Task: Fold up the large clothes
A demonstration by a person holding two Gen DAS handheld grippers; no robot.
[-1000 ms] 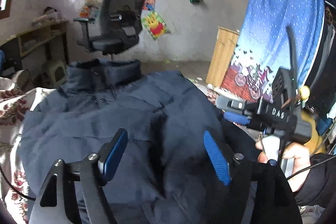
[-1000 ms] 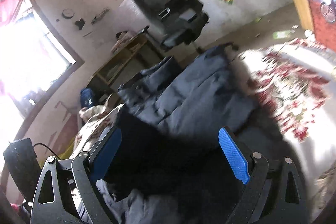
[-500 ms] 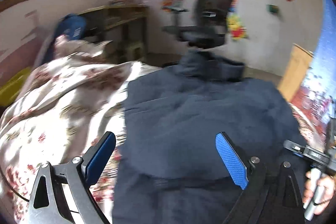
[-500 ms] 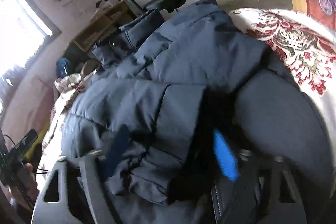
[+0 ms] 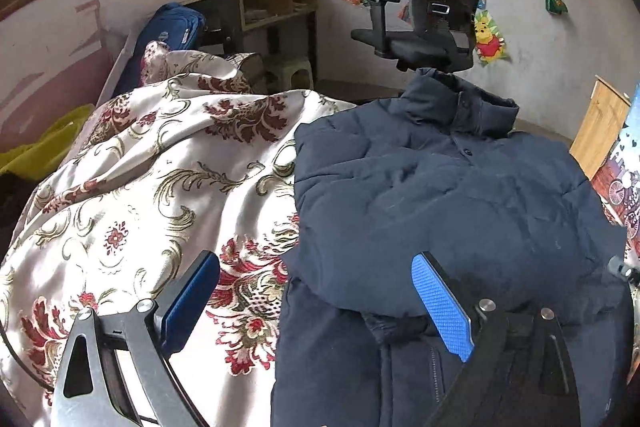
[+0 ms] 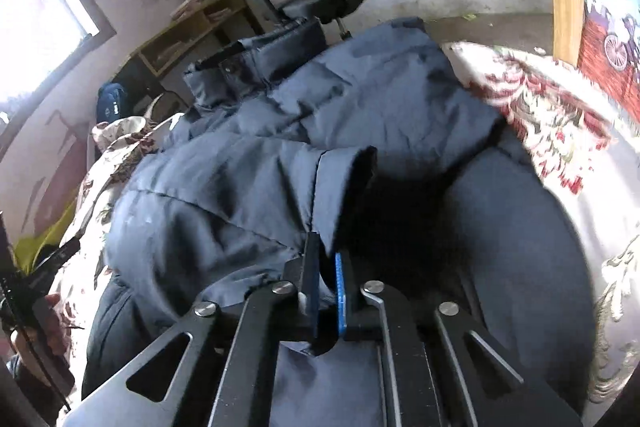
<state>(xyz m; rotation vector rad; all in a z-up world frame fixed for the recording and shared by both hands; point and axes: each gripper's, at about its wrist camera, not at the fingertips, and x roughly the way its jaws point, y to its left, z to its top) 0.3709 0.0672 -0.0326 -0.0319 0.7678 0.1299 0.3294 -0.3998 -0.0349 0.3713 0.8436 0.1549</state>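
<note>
A large navy padded jacket (image 5: 440, 195) lies on a flower-patterned bedspread (image 5: 140, 187), collar toward the far edge. Its sleeves are folded in over the body. My left gripper (image 5: 316, 295) is open and empty, hovering above the jacket's left edge near the hem. In the right wrist view the same jacket (image 6: 280, 147) fills the middle. My right gripper (image 6: 326, 267) is shut on the cuff end of the folded sleeve (image 6: 344, 179), which lies across the jacket's front.
A black office chair (image 5: 436, 19) stands just beyond the bed behind the collar. A wooden desk (image 5: 260, 7) and a blue bag (image 5: 168, 31) are at the back left. A wooden panel (image 5: 600, 131) and a blue curtain are on the right.
My left gripper has swung left and back, off the jacket's middle to its left edge. My right gripper has moved down onto the sleeve cuff and closed on it.
</note>
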